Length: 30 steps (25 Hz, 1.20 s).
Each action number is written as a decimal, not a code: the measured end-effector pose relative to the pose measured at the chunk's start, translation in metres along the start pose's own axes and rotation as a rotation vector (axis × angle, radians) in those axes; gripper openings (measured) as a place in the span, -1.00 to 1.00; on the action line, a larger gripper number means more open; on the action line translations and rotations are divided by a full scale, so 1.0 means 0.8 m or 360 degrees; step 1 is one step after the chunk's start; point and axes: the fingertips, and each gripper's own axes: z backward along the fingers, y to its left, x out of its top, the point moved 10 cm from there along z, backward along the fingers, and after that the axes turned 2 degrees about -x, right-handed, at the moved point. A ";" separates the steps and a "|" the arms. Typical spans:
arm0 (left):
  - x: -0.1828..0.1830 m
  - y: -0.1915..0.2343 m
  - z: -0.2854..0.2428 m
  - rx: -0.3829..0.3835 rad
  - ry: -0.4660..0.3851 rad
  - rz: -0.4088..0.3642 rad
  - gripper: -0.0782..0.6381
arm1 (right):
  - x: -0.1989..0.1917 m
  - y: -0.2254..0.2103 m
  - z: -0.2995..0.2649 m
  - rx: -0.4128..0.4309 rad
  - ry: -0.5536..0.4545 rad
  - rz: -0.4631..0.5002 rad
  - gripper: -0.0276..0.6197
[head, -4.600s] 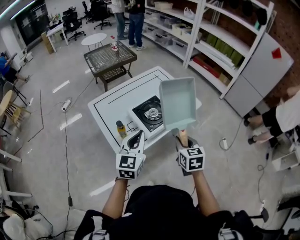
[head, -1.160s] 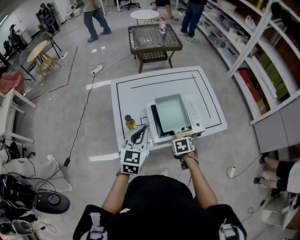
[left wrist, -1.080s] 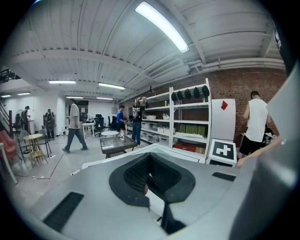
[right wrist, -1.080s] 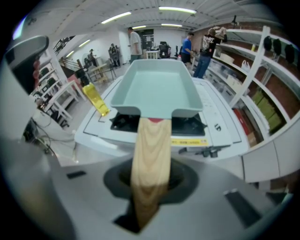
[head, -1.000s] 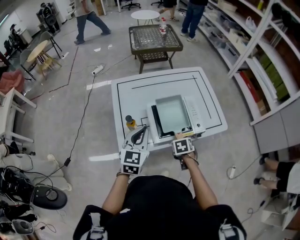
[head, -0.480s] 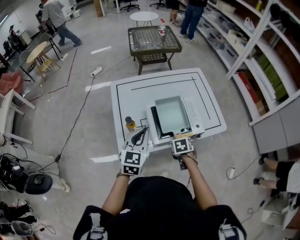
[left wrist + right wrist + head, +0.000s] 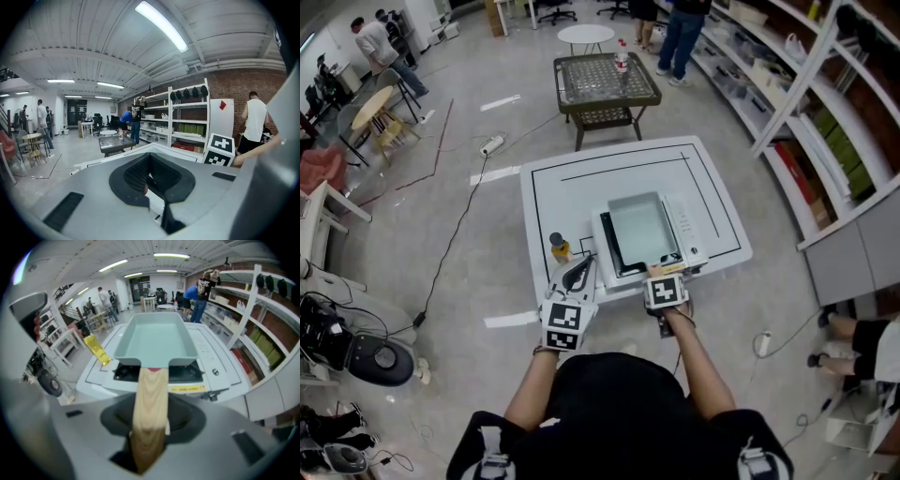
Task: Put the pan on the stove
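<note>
The pale green square pan (image 7: 639, 230) sits flat on the white tabletop stove (image 7: 686, 228), its wooden handle (image 7: 149, 399) pointing toward me. My right gripper (image 7: 660, 272) is at the table's near edge with the handle between its jaws. The jaws are opening, and dark gaps show on both sides of the wood. In the right gripper view the pan (image 7: 154, 341) fills the middle above the stove's black burner area (image 7: 187, 372). My left gripper (image 7: 574, 272) hovers at the table's near edge left of the stove, its fingers together at the tip and holding nothing.
A yellow bottle (image 7: 558, 245) stands on the white table (image 7: 572, 183) left of the stove. Beyond it are a glass-topped coffee table (image 7: 605, 80), long shelves (image 7: 806, 103) on the right, and people walking at the back. A cable (image 7: 455, 253) runs across the floor on the left.
Earlier the pan was tilted in the air above the stove; now it rests on it. Over the last second both grippers stayed put, while a person in the background walked left.
</note>
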 end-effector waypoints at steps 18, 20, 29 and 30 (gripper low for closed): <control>0.011 -0.013 0.007 -0.0026 -0.0028 -0.0060 -0.71 | 0.016 -0.012 0.038 0.0053 -0.0297 -0.0052 -0.34; 0.012 -0.012 0.008 -0.0028 -0.0030 -0.0071 -0.71 | 0.017 -0.011 0.042 0.0081 -0.0313 -0.0065 -0.34; 0.020 -0.020 0.006 -0.0068 -0.0053 -0.0099 -0.71 | 0.023 -0.017 0.086 0.0096 -0.0443 -0.0061 -0.34; 0.022 -0.020 0.006 -0.0075 -0.0058 -0.0103 -0.71 | 0.026 -0.018 0.095 0.0105 -0.0474 -0.0065 -0.34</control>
